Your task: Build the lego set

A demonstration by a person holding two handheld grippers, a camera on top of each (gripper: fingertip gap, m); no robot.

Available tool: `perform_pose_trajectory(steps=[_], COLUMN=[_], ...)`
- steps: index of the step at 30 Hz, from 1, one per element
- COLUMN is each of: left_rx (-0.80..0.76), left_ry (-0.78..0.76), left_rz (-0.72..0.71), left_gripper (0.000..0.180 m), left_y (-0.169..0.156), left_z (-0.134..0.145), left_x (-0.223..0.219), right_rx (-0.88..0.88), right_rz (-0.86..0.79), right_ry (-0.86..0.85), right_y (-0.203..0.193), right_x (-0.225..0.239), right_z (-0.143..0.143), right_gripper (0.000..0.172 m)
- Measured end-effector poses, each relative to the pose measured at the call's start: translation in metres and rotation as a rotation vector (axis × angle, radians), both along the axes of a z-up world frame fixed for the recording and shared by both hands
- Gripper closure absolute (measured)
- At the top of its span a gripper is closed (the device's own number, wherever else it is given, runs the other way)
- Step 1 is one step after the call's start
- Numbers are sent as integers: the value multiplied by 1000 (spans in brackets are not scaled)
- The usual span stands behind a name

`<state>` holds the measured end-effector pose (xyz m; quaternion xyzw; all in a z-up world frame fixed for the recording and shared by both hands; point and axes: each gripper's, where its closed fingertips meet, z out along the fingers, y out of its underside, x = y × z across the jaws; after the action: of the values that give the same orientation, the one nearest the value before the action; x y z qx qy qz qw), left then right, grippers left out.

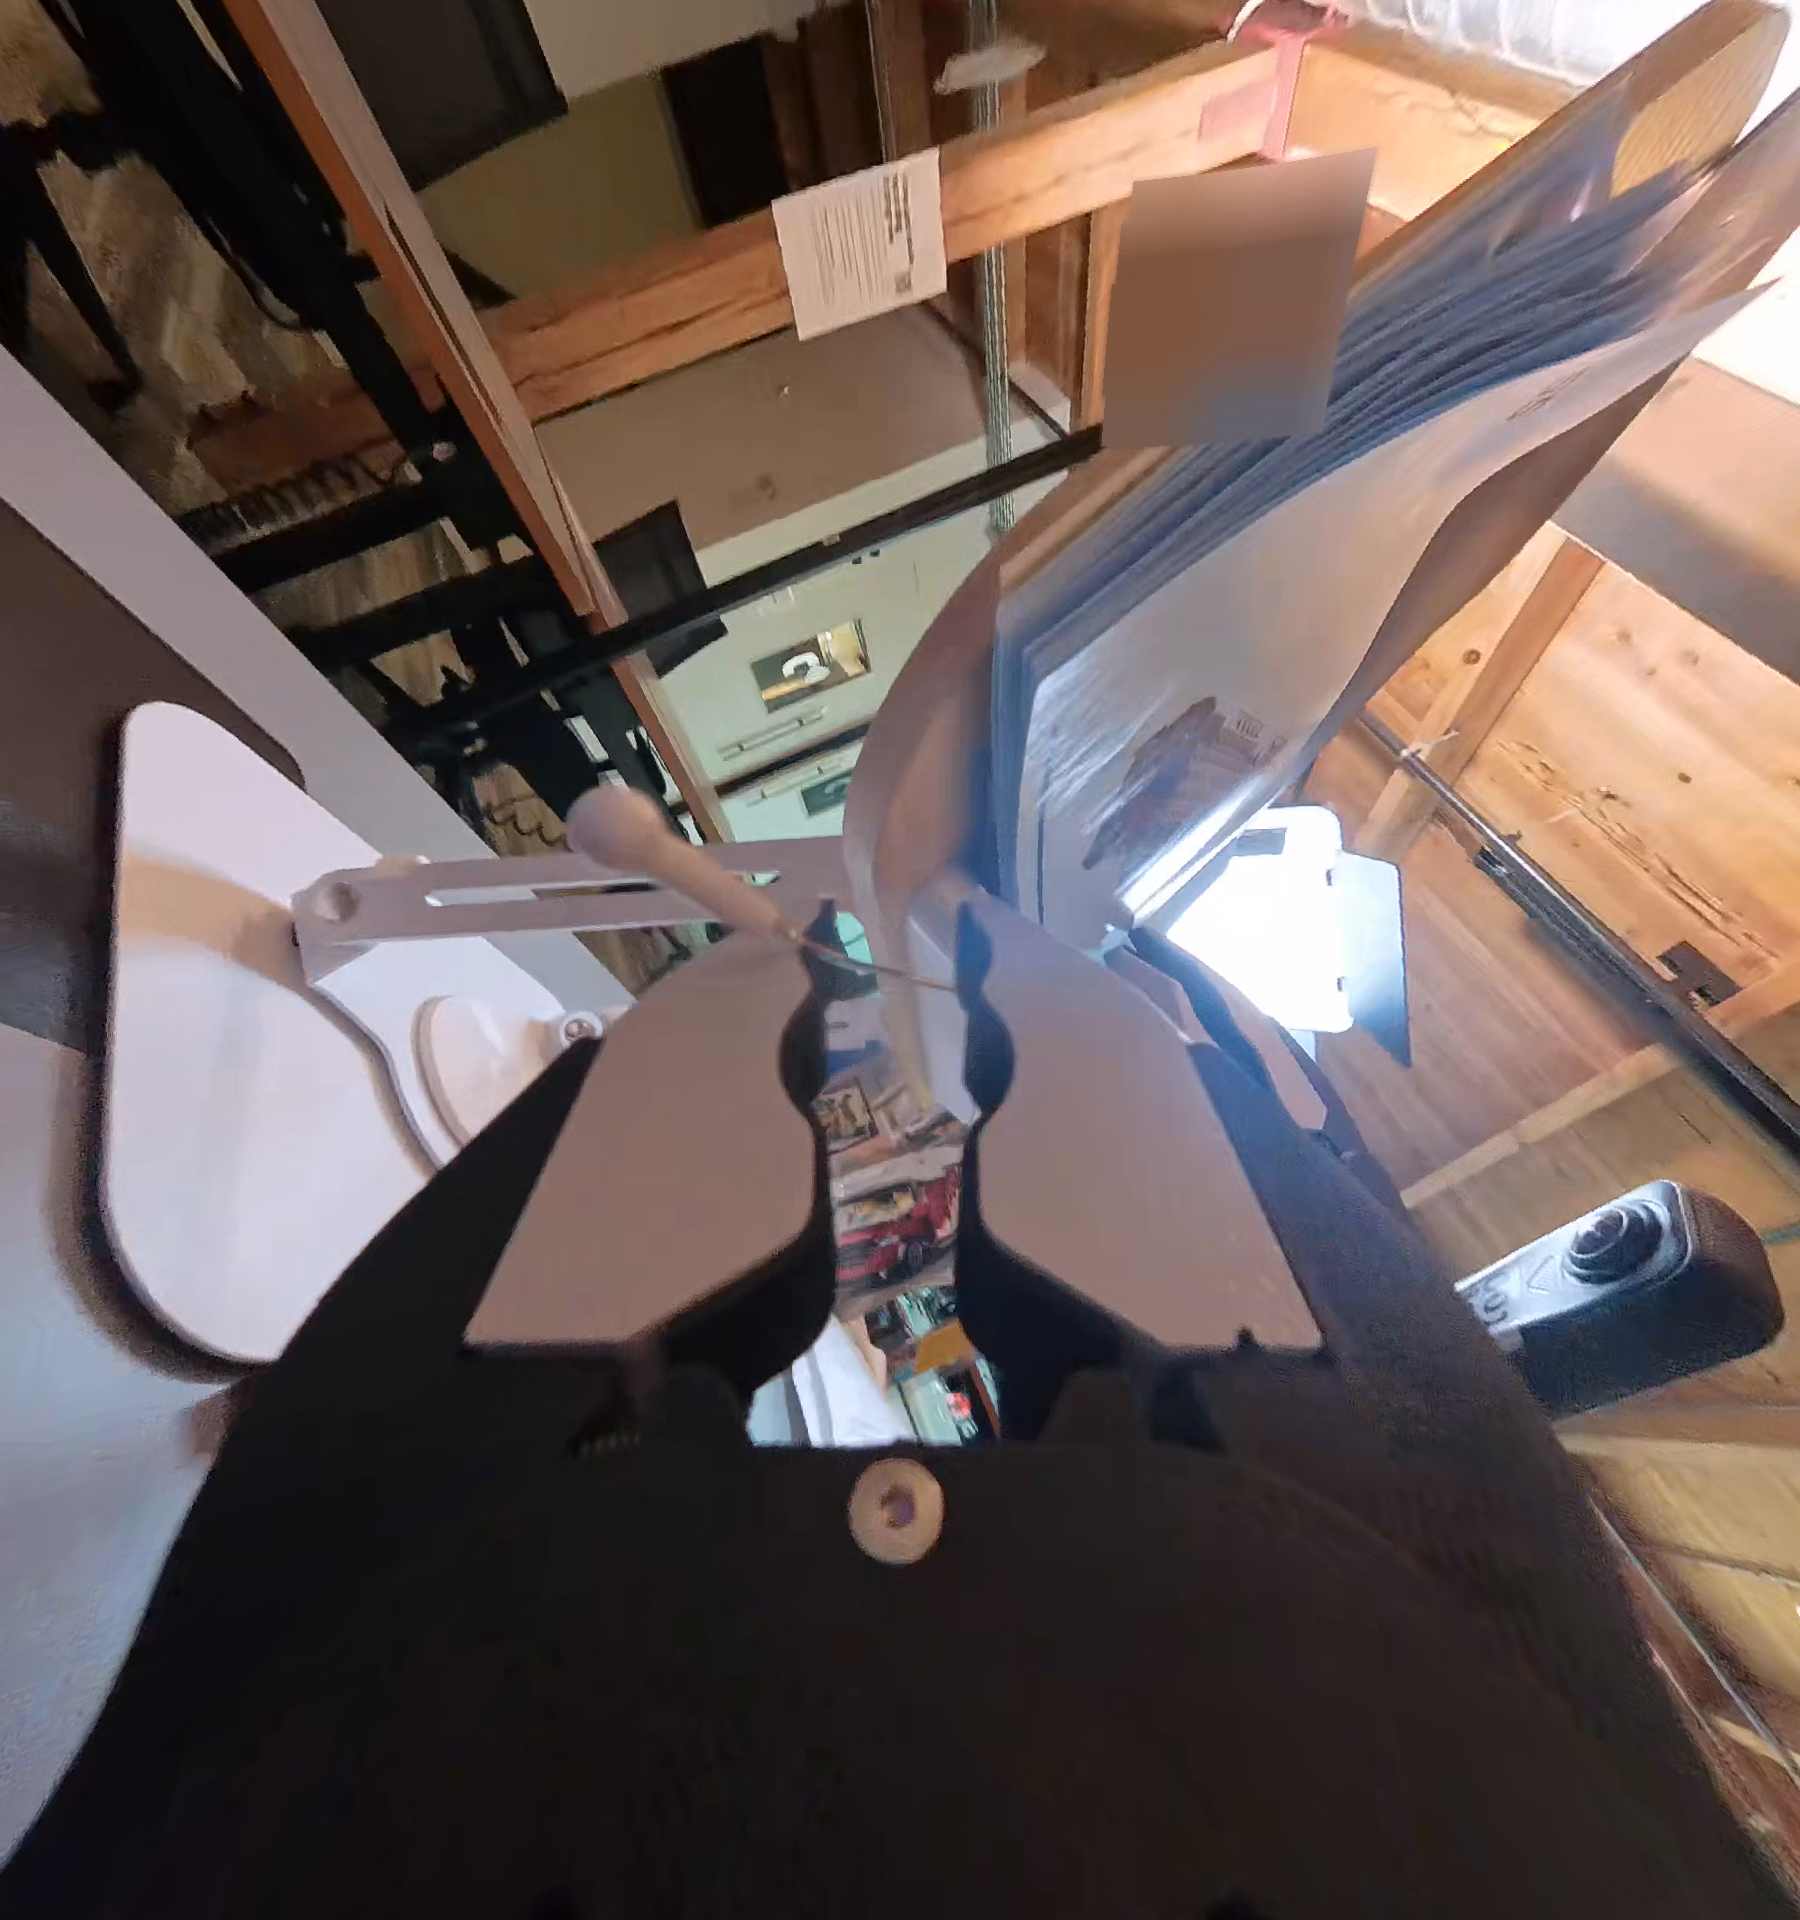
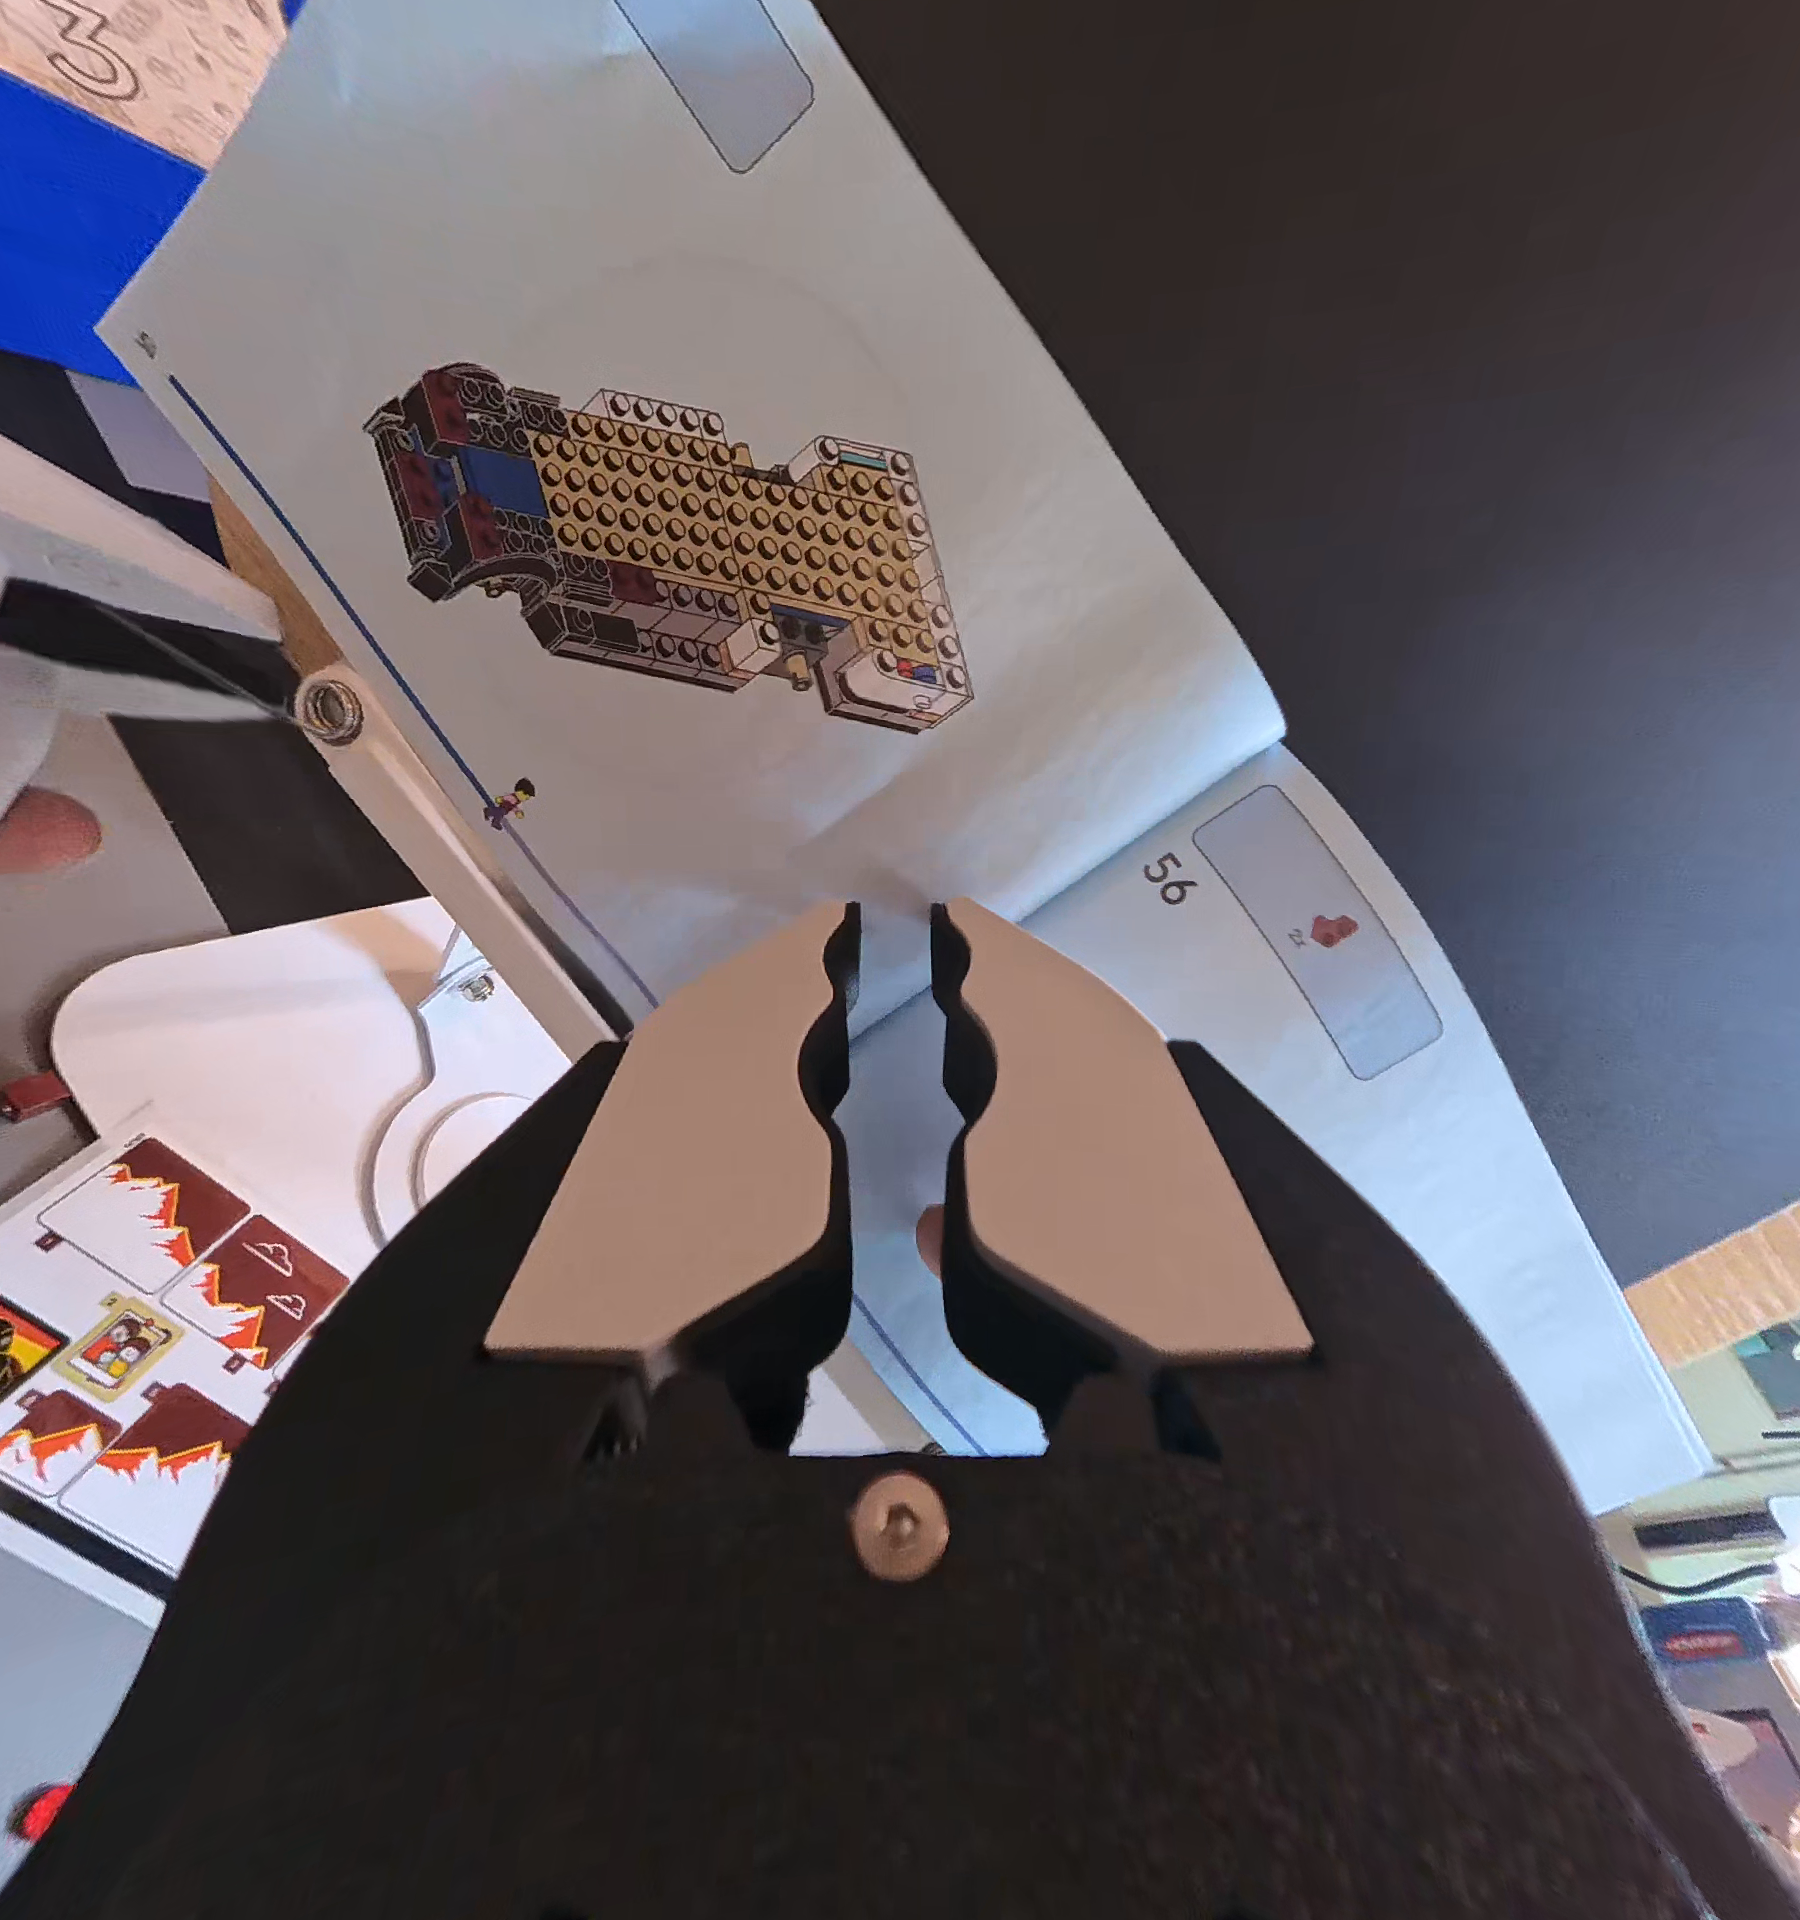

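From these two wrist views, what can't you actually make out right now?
- Left wrist view: the booklet pages are motion-blurred; a grey patch covers part of them.
- Left tool: a page edge runs between the fingers; contact unclear.
- Right wrist view: the right tool body hides the lower page and most of the sticker sheet.
- Right tool: page contact at fingertips unclear.

Place: a timber-built workshop or studio space.
Ceiling: bare wooden beams (image 1: 730, 281) and plank boarding (image 1: 1654, 790) well beyond the tongs, a printed sheet (image 1: 860, 244) stuck to one beam.
Fittings: black metal rails (image 1: 667, 613) under the beams, far ahead of the tongs.
Worktop: dark surface (image 2: 1498, 416) bearing an open brick-building booklet (image 2: 667, 520) just ahead of the tongs, and a sticker sheet (image 2: 117, 1340) to their left.
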<state>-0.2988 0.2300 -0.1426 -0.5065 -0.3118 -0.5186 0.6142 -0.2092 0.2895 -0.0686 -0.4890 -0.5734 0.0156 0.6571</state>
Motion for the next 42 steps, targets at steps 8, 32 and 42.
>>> perform_pose_trajectory(steps=[8, 32, 42], left_rx=[12, -332, -385], left_ry=[217, 1604, 2052], left_rz=[237, 175, 141], left_gripper=[180, 180, 180], left_y=[-19, 23, 26], left_z=[20, 54, 47], left_x=[1, 49, 67], right_rx=[30, -132, -83], right_rz=[-23, 72, 109], right_ry=[-78, 80, 19], right_y=[-1, 2, 18], right_x=[-13, 31, 15], right_z=[-10, -11, -21], right_gripper=[163, 166, 167])
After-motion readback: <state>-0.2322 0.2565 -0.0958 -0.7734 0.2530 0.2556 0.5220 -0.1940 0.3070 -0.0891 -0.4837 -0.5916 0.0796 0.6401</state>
